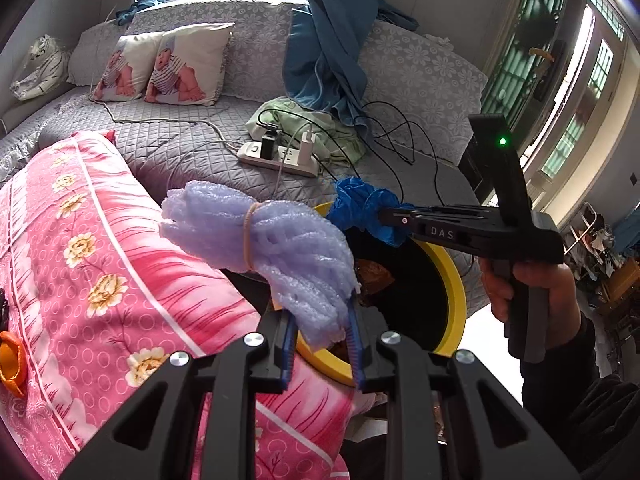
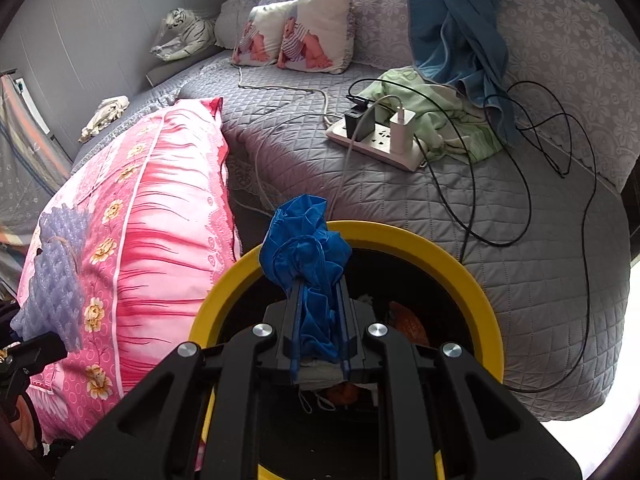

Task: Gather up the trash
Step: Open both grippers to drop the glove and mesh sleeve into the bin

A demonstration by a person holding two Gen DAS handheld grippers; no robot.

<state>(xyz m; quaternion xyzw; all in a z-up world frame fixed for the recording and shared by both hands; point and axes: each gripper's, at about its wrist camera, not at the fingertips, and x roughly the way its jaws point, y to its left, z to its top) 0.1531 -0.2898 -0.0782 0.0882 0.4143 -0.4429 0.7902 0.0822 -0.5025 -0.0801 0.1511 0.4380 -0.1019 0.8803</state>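
Your left gripper [image 1: 320,344] clamps a purple foam-net bundle [image 1: 260,248] over the yellow-rimmed bin's [image 1: 452,280] near edge; released here, it could roll onto the pink pillow [image 1: 100,260]. Your right gripper [image 2: 318,344] pinches crumpled blue plastic [image 2: 304,248] above the opening. Only the right view shows the bin's contents directly below.

Trash items: two, one purple foam-net bundle [image 1: 264,248] between the left jaws and one blue crumpled bag [image 2: 306,248] between the right jaws. Bins: one yellow-rimmed bin [image 2: 452,256] below both jaws. Pillows beyond: one pink [image 2: 152,216], two printed [image 2: 300,32]. Power strips: one [image 2: 376,140].
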